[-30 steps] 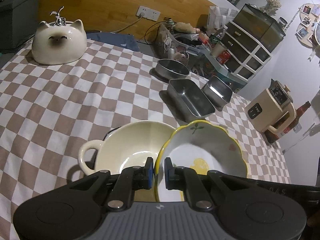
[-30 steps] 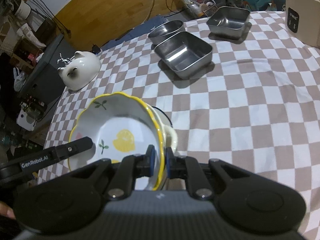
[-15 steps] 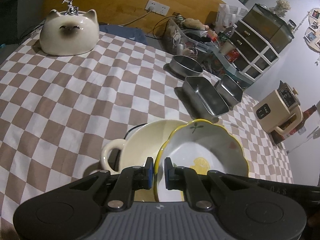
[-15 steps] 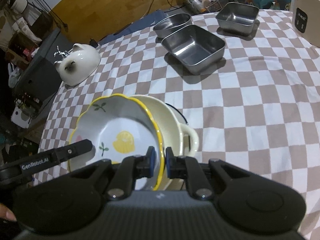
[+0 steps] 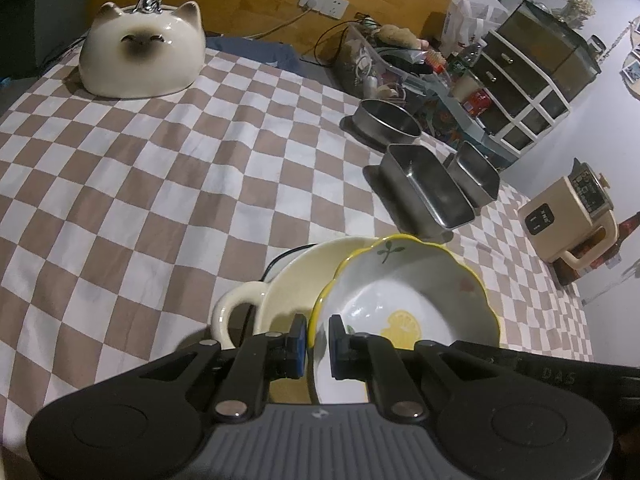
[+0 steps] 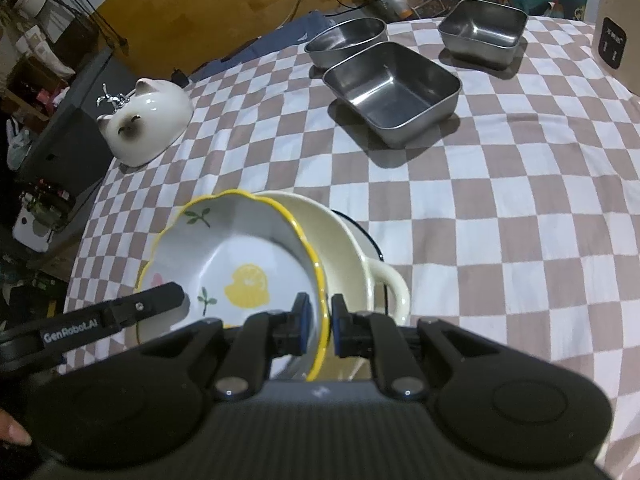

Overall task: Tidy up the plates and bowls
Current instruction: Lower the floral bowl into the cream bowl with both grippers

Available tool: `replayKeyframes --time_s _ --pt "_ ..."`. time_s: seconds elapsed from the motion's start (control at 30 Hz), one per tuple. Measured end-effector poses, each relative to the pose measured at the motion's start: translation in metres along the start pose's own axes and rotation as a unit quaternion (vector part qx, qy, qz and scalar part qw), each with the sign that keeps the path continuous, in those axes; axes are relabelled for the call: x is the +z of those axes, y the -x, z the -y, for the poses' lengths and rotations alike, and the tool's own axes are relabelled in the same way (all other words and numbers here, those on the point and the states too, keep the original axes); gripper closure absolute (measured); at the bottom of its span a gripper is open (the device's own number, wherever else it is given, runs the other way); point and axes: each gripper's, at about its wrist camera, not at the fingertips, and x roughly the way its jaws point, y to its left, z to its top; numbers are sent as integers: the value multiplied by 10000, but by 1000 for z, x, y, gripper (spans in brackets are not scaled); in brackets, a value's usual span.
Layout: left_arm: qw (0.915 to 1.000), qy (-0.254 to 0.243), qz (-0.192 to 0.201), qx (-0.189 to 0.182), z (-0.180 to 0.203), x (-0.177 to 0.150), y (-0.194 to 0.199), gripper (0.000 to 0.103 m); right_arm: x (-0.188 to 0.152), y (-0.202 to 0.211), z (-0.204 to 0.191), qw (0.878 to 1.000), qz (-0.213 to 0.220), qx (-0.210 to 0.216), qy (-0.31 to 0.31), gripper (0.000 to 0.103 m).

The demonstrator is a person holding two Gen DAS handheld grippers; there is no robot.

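Both grippers hold a white scalloped bowl with a yellow rim and a lemon print (image 5: 404, 300) (image 6: 240, 264). My left gripper (image 5: 318, 340) is shut on its rim on one side, and my right gripper (image 6: 321, 322) is shut on the opposite rim. The bowl hangs tilted over a cream bowl with a loop handle (image 5: 292, 276) (image 6: 348, 256) on the checked cloth. I cannot tell whether the two bowls touch. A dark-rimmed dish edge (image 6: 362, 226) shows under the cream bowl. The left gripper's finger (image 6: 120, 312) shows in the right wrist view.
Three steel containers stand further back: a round one (image 5: 386, 120) (image 6: 348, 40), a large rectangular one (image 5: 428, 196) (image 6: 394, 88) and a smaller square one (image 5: 476, 180) (image 6: 482, 32). A cat-shaped ceramic cover (image 5: 140, 56) (image 6: 148, 120) sits at the far left. A beige kettle (image 5: 572, 216) stands at the right edge.
Both grippers have carried the yellow-rimmed bowl a little across and down over the cream bowl. Both grips are unchanged.
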Motion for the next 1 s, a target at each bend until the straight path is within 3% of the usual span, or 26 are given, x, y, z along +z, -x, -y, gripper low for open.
replayKeyframes --time_s 0.37,1.0 --pt "9997 141 -161 107 -9 3 -11 91 6 -20 -5 9996 -293 -29 -8 89" --pt "9994 120 -251 204 -7 6 -25 92 11 -32 -4 9990 -402 -111 -160 89"
